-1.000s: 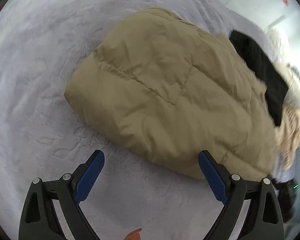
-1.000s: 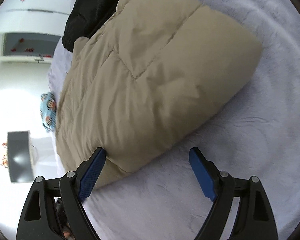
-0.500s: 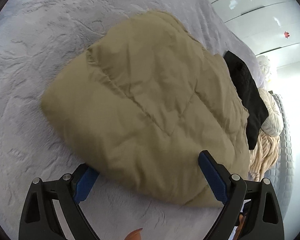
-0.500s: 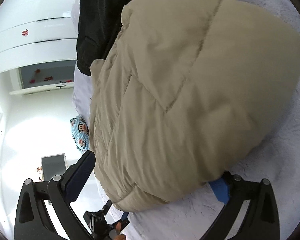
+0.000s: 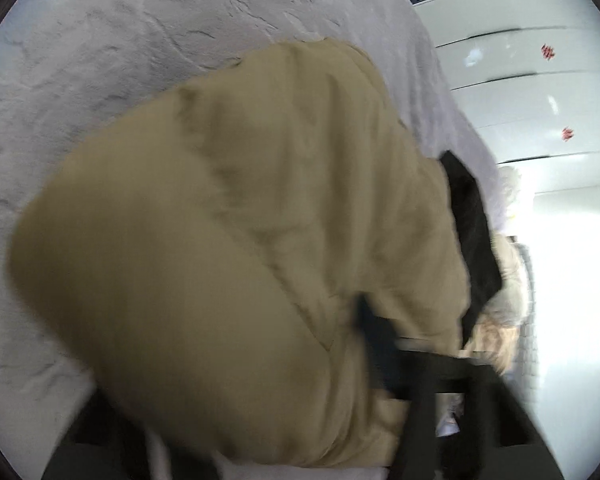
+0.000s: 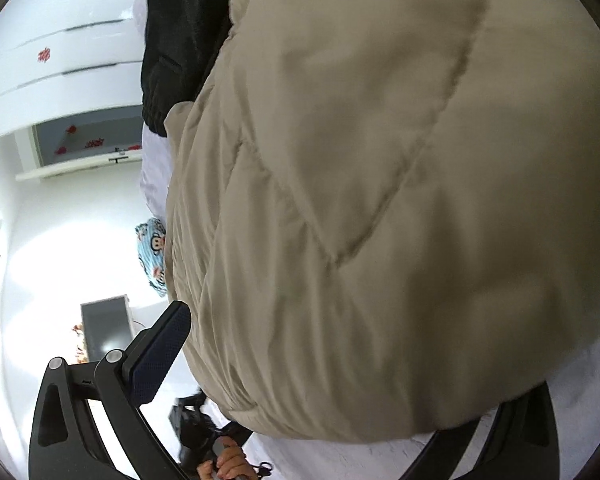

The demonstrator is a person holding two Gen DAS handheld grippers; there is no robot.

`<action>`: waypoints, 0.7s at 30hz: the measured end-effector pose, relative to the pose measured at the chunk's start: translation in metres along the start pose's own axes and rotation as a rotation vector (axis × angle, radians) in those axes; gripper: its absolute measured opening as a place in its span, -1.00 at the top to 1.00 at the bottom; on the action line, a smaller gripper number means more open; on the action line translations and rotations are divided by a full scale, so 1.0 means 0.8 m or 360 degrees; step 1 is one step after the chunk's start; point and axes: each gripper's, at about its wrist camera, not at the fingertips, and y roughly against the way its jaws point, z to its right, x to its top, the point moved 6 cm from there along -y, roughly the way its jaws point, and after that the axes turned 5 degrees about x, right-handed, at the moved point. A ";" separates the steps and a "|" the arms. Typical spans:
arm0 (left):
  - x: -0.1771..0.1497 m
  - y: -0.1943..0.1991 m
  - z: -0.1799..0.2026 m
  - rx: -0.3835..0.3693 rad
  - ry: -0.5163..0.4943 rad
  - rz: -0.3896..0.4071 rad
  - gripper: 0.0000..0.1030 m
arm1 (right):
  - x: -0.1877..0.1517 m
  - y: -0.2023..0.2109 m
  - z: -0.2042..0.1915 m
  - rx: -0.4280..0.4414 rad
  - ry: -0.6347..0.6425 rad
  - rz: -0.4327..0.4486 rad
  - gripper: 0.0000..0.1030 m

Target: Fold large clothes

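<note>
A folded tan puffy jacket (image 5: 228,248) lies on a lavender plush bed cover (image 5: 100,40). It fills the right wrist view (image 6: 380,184). My left gripper (image 5: 236,392) is wide open with its jaws spanning the jacket's near edge; the view is blurred and the left finger is hidden under the fabric. My right gripper (image 6: 340,368) is wide open around the jacket's other near edge; its left finger (image 6: 160,356) shows, its right one is mostly covered.
A black garment (image 5: 472,240) lies past the jacket, also in the right wrist view (image 6: 180,32). A cream knitted garment (image 5: 496,332) lies beside it. A blue monkey-print pillow (image 6: 152,256) sits at the bed edge. White wardrobe doors (image 5: 532,92) stand behind.
Both grippers have moved forward onto the jacket, which now sits between each pair of open jaws and looms much larger. The jaws have stayed open.
</note>
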 end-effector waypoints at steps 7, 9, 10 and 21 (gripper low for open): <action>-0.011 0.047 0.045 0.0016 -0.0245 0.0176 0.69 | 0.006 0.012 0.005 0.0073 -0.0102 -0.0050 0.39; -0.017 0.062 0.061 0.0007 -0.0309 0.0215 0.69 | 0.005 0.021 -0.004 0.0088 -0.0050 -0.0060 0.50; -0.021 0.071 0.067 0.0005 -0.0339 0.0232 0.69 | 0.005 0.025 -0.008 0.0100 -0.0032 -0.0071 0.51; -0.111 0.162 0.062 0.0052 -0.0544 0.0237 0.69 | -0.042 0.098 -0.001 0.0045 0.0145 -0.0231 0.54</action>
